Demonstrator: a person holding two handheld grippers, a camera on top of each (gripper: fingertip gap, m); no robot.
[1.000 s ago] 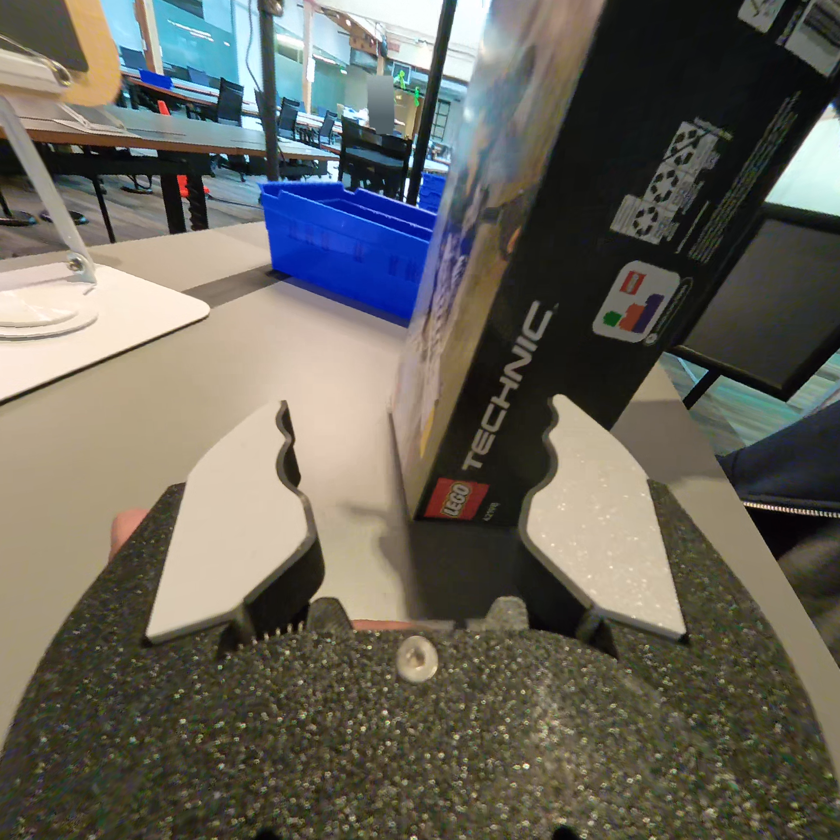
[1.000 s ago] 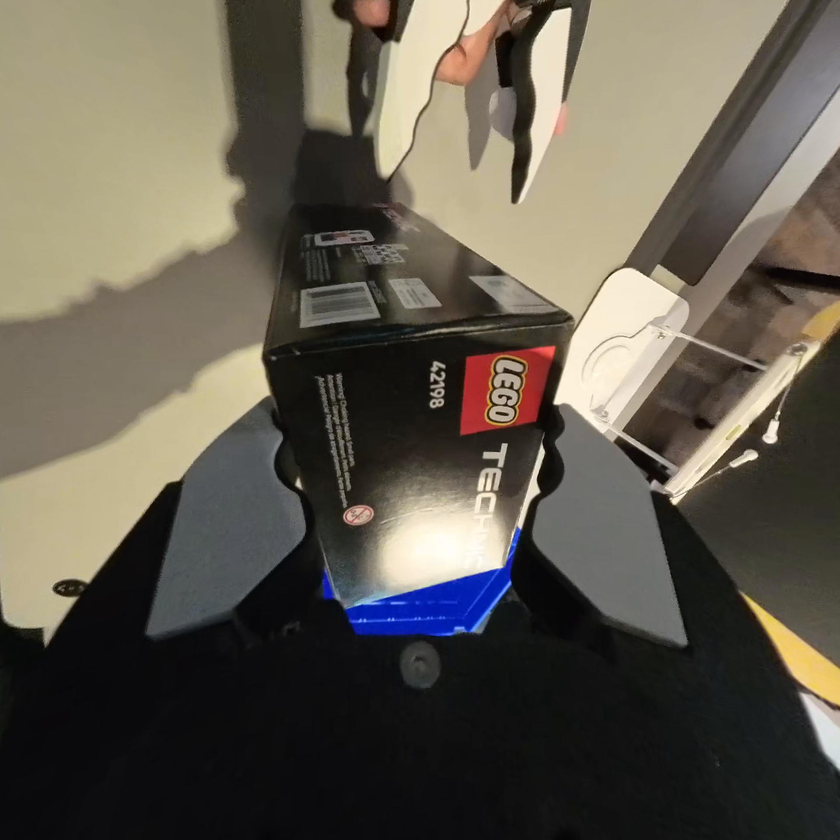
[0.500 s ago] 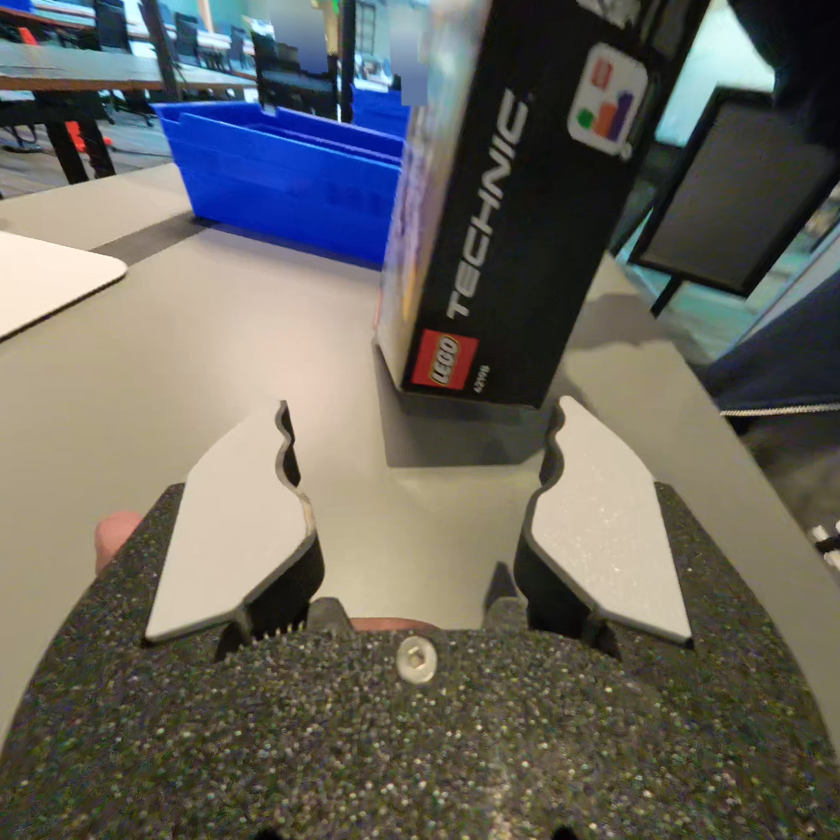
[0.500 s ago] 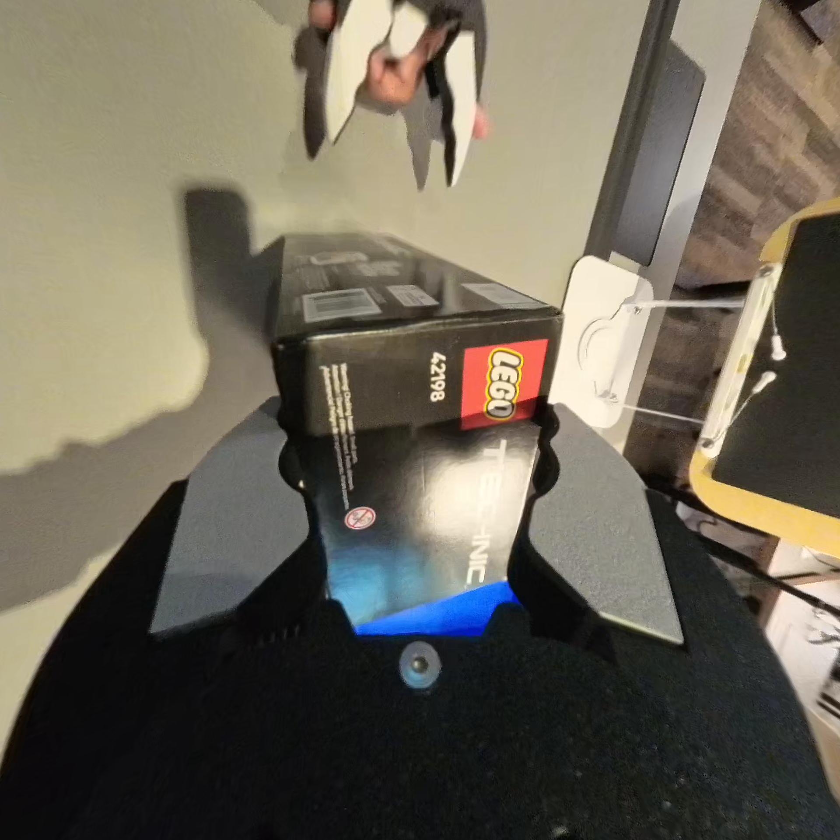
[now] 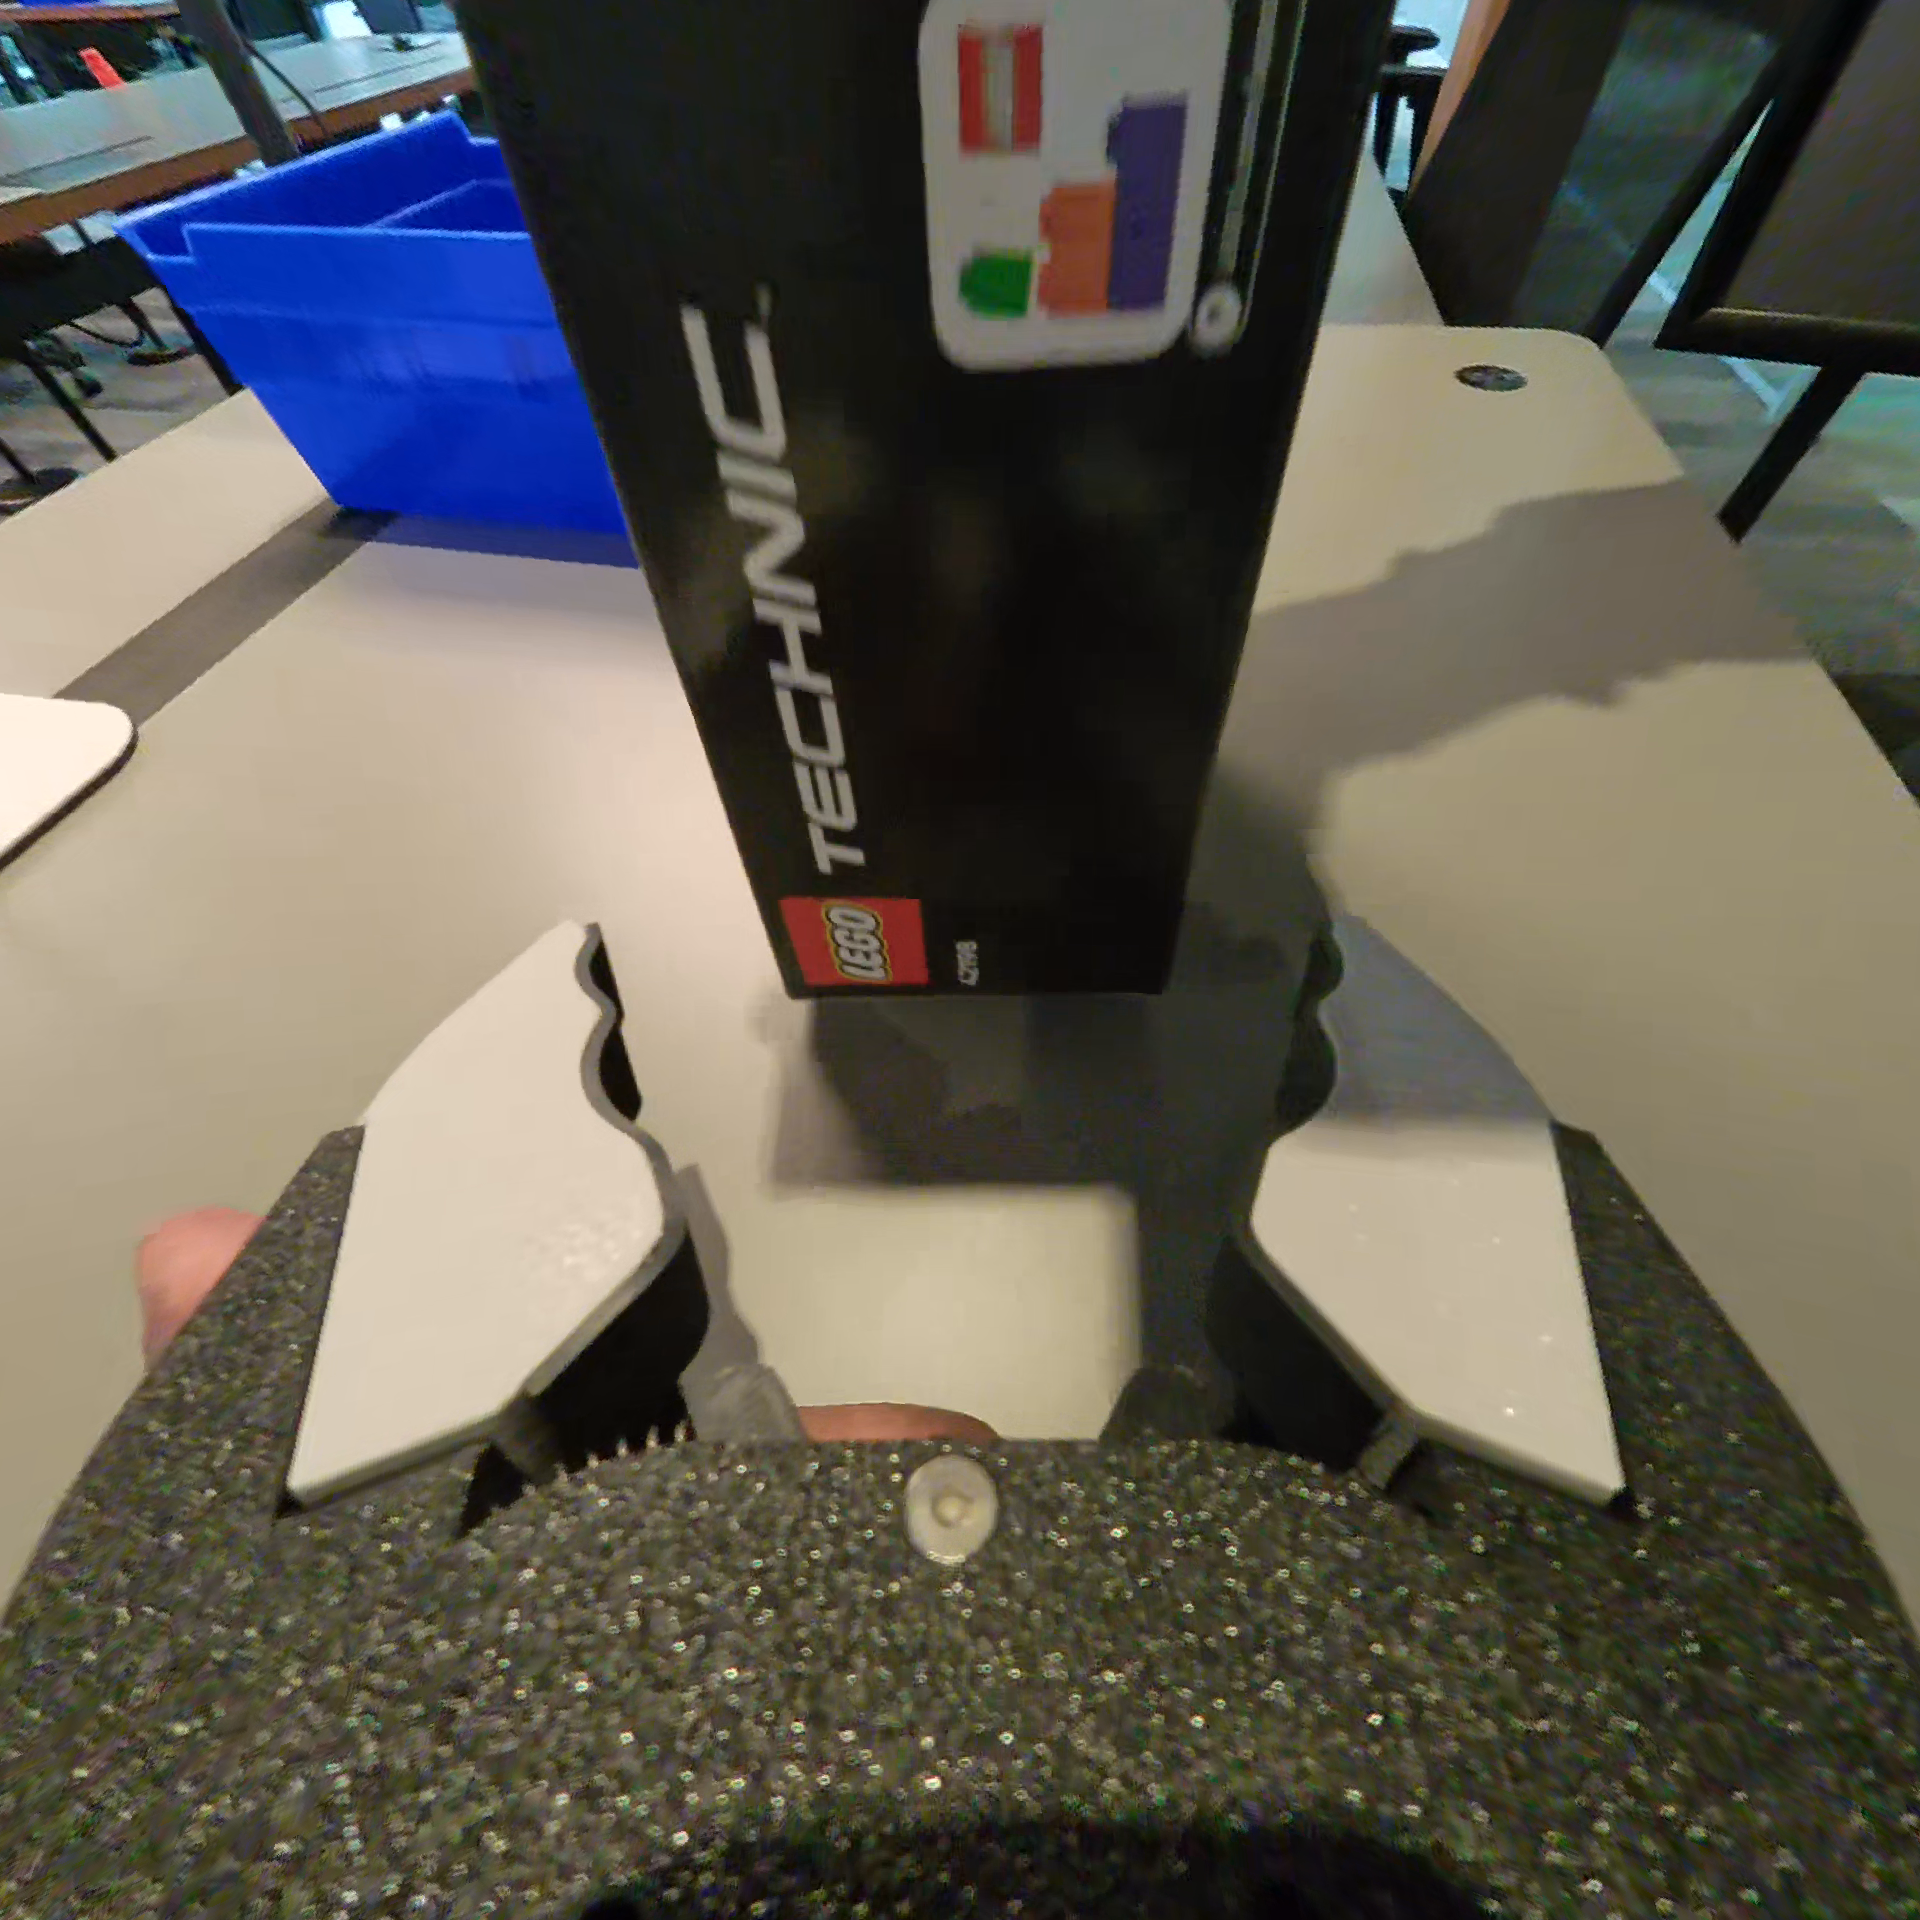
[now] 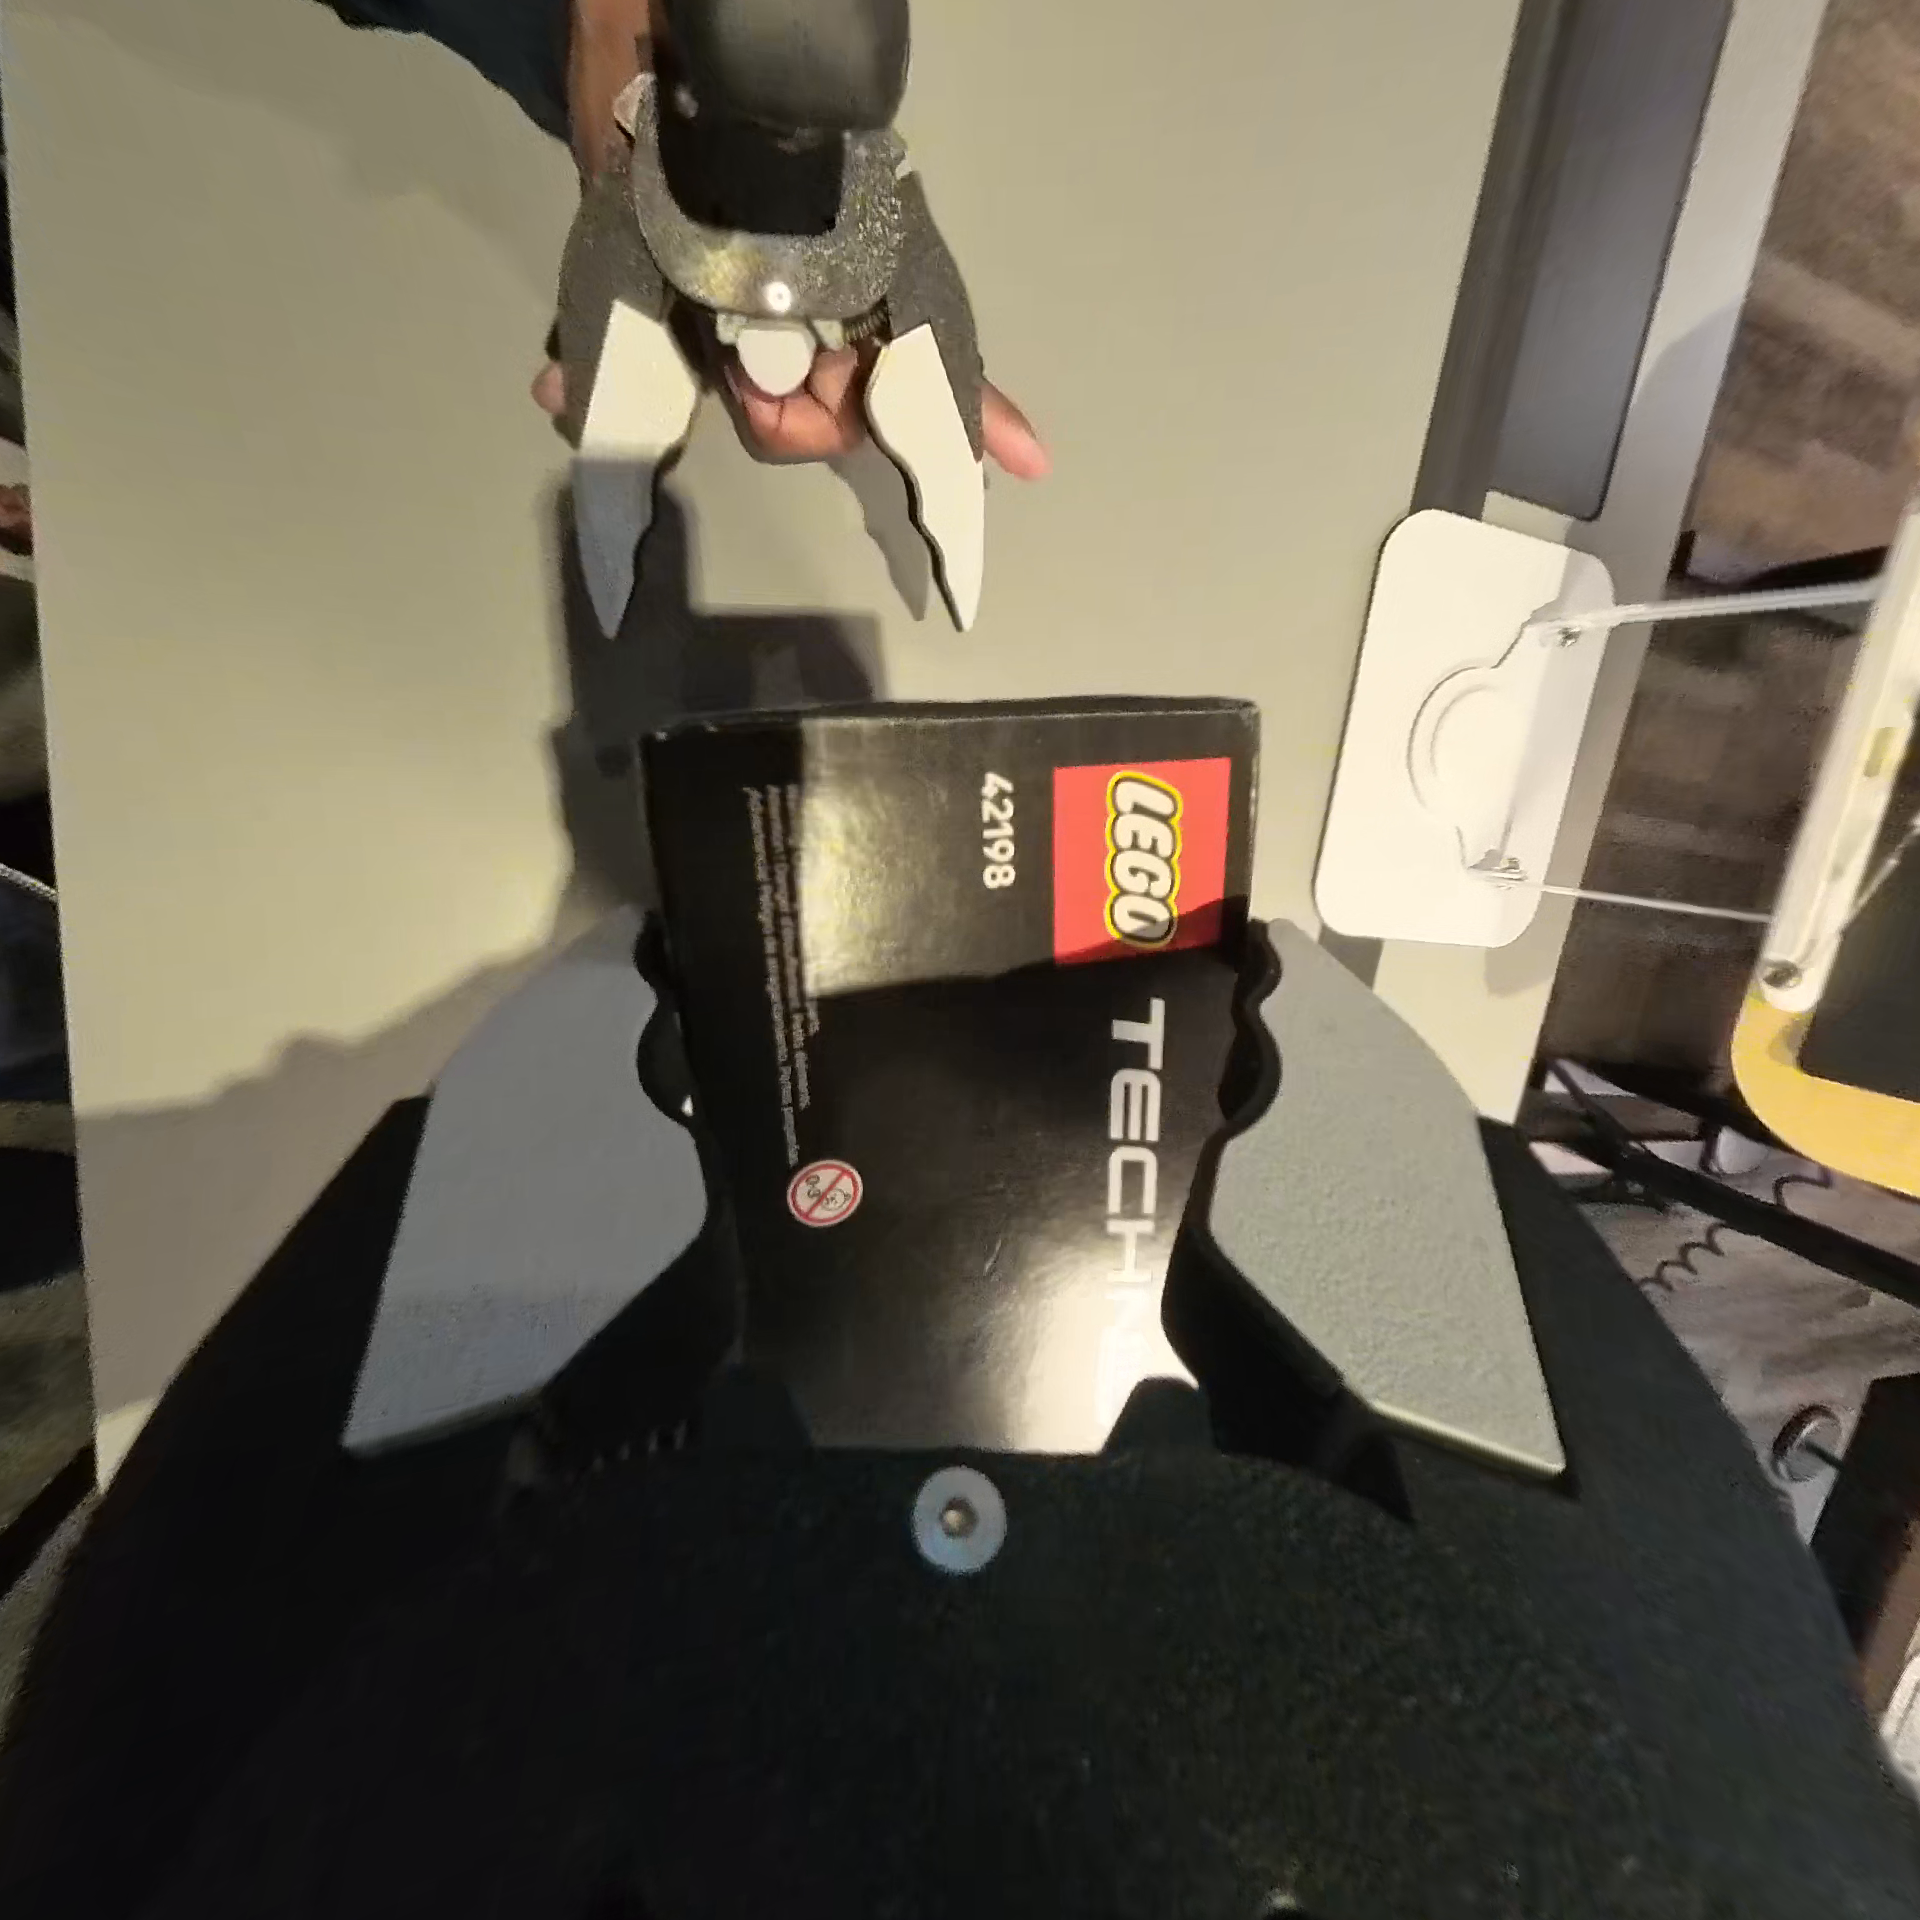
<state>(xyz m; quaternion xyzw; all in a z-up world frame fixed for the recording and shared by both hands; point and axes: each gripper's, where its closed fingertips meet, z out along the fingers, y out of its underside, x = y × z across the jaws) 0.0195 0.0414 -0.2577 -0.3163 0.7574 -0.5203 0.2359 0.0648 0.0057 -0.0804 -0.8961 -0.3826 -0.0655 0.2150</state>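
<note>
Your right tool is clamped on one black cardboard box, its two fingers pressed against the box's narrow sides near the upper end. The box stands upright, its lower end at or just above the grey desk; whether it touches cannot be told. Your left tool has its fingers spread wide and holds nothing; it sits just in front of the box's lower end, which lies in line with the gap between the fingers without touching them.

Counted: one box, two tools, and one desk. Behind the box are blue plastic bins, at least two, nested. To the box's side lies one white stand base.
</note>
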